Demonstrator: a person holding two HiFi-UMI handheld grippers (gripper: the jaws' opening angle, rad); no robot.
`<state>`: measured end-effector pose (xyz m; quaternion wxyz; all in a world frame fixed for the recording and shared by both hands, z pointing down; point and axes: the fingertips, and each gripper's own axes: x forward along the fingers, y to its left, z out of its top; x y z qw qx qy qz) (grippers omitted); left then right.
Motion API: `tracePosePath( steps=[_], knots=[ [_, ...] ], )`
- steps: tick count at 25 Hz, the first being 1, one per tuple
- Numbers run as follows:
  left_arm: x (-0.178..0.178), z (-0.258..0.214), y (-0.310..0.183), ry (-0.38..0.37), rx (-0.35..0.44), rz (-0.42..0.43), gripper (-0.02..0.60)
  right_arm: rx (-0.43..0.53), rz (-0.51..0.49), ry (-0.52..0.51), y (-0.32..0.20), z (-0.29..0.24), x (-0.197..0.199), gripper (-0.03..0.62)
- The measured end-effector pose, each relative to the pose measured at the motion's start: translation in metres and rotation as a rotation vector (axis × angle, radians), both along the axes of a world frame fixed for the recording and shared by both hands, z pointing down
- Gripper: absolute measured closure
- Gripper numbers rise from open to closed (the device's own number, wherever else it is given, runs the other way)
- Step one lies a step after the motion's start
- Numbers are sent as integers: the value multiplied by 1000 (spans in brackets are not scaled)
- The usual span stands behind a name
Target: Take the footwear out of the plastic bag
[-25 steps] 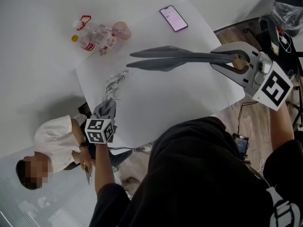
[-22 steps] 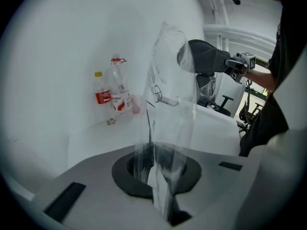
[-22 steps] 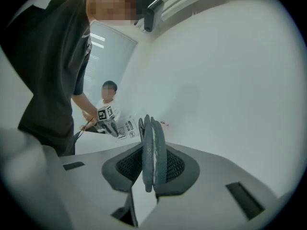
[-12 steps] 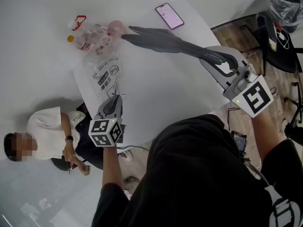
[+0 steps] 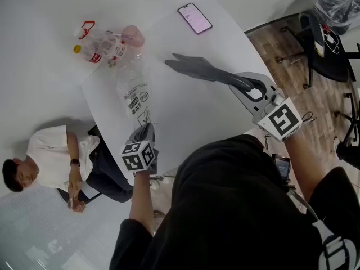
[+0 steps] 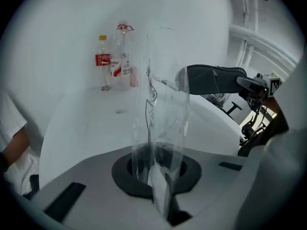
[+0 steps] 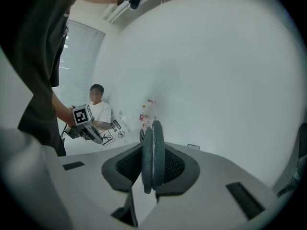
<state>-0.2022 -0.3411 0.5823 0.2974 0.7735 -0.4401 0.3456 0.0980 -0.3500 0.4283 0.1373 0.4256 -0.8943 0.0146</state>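
Observation:
A pair of flat grey footwear [image 5: 205, 72] is pinched sole to sole in my right gripper [image 5: 243, 84] and juts out to the upper left above the white table [image 5: 185, 122]. In the right gripper view the grey soles [image 7: 152, 152] stand on edge between the jaws of that gripper [image 7: 151, 176]. My left gripper [image 5: 144, 133] is shut on a clear printed plastic bag [image 5: 135, 91], which holds nothing and is apart from the footwear. The left gripper view has the bag [image 6: 163, 123] rising from the shut left gripper [image 6: 162, 195], with the footwear [image 6: 216, 79] beyond it.
Several plastic bottles [image 5: 104, 43] stand at the table's far left corner, and a phone [image 5: 194, 17] lies near the far edge. A person in a white shirt [image 5: 48, 159] sits beside the table's left side. Black chairs [image 5: 329, 44] stand on the wooden floor at right.
Both grippers have come down. The footwear has swung from level across the far table to pointing upper left, nearer me. The left gripper with the bag has shifted lower right in the picture.

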Motion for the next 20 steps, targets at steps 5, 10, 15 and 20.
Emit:
tracePosePath(
  steps=[5, 10, 15, 20],
  knots=[
    [1, 9, 10, 22, -30, -34, 549, -44, 24, 5, 5, 23, 1, 516],
    [7, 9, 14, 16, -27, -18, 549, -52, 36, 32, 8, 32, 2, 516],
    [9, 8, 15, 21, -26, -12, 549, -50, 42, 24, 7, 32, 1, 516],
    [10, 7, 12, 22, -24, -9, 549, -50, 30, 41, 7, 32, 0, 516]
  ],
)
